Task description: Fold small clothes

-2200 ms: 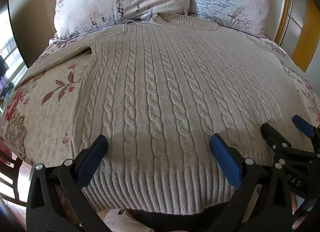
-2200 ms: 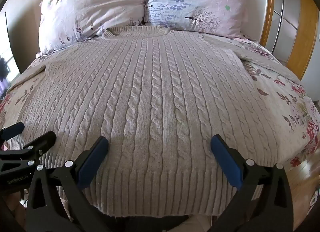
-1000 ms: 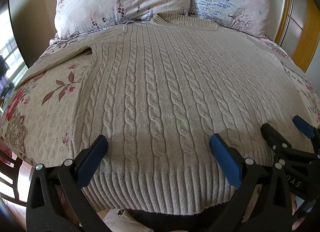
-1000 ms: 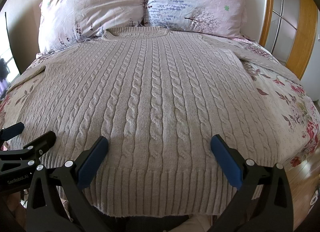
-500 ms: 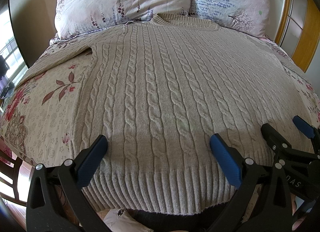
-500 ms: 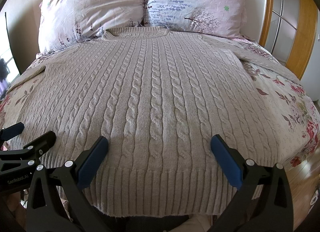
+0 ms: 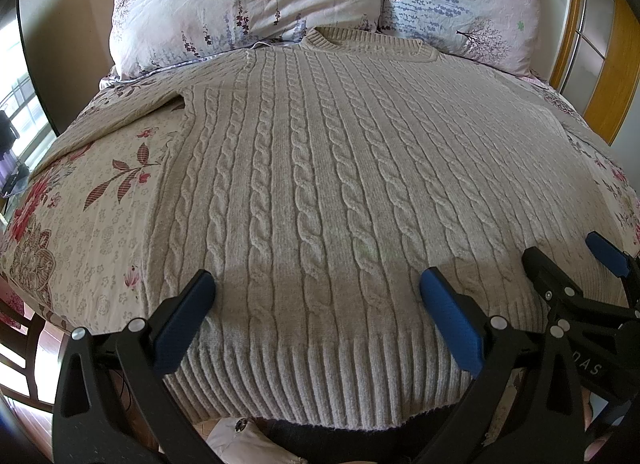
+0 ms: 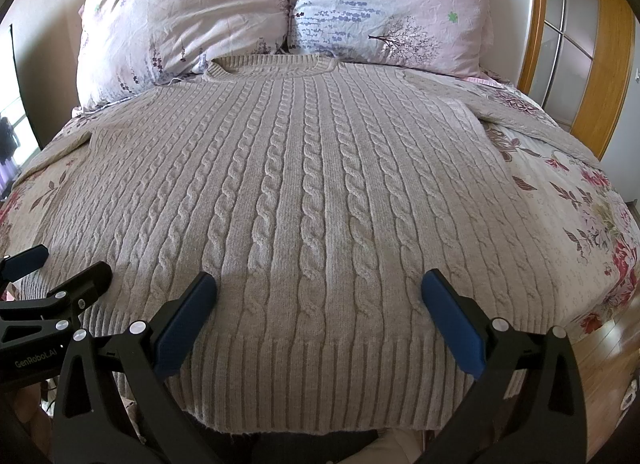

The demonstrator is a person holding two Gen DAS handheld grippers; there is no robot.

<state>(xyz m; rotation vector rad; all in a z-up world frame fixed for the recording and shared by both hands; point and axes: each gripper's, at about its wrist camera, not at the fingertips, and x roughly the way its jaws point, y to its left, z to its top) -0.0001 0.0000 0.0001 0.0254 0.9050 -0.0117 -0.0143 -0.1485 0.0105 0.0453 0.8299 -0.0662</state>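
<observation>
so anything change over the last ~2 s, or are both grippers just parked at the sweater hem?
No visible change. The left gripper and right gripper are both open, at the same spots over the ribbed hem of the beige cable-knit sweater, holding nothing. The sweater lies flat and unfolded on the floral bedspread, collar up at the two pillows, as before.

You're in a home bedroom: a bed [image 8: 576, 223] with a floral sheet, two pillows [image 8: 384, 3] at its head, and a wooden headboard [image 8: 536, 15].
</observation>
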